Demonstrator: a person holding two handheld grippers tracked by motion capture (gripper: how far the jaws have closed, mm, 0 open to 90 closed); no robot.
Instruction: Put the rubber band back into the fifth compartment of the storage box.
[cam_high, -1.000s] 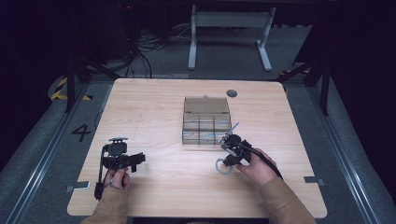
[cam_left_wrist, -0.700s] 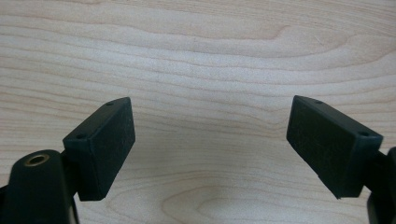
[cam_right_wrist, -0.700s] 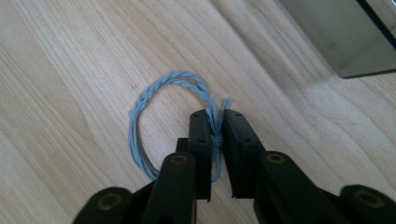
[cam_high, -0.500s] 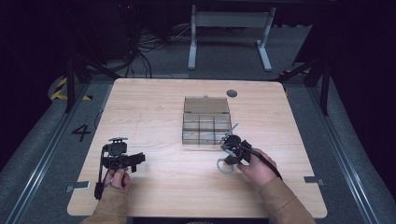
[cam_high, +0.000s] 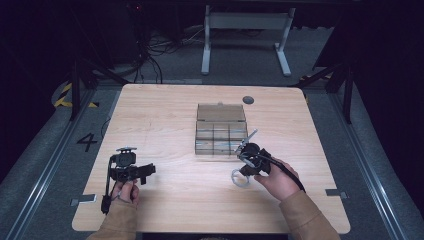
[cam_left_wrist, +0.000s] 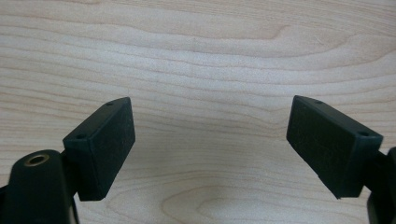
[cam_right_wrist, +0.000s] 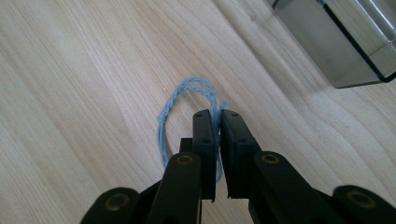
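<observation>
Jaws of right gripper are pressed together on a thin, light-blue twisted string loop, which has just been clamped as they closed; the strand is pinched between the pads w/ the loop's free end curving out ahead & to one side, lying on the light wooden tabletop. In high view the right gripper is seen just off the near right corner of a clear plastic compartment box w/ open lid, string not inside it. Jaws of left gripper are held wide apart, nothing between them, bare wood beneath. That left gripper is seen near the table's near left part, well apart from box & string.
</observation>
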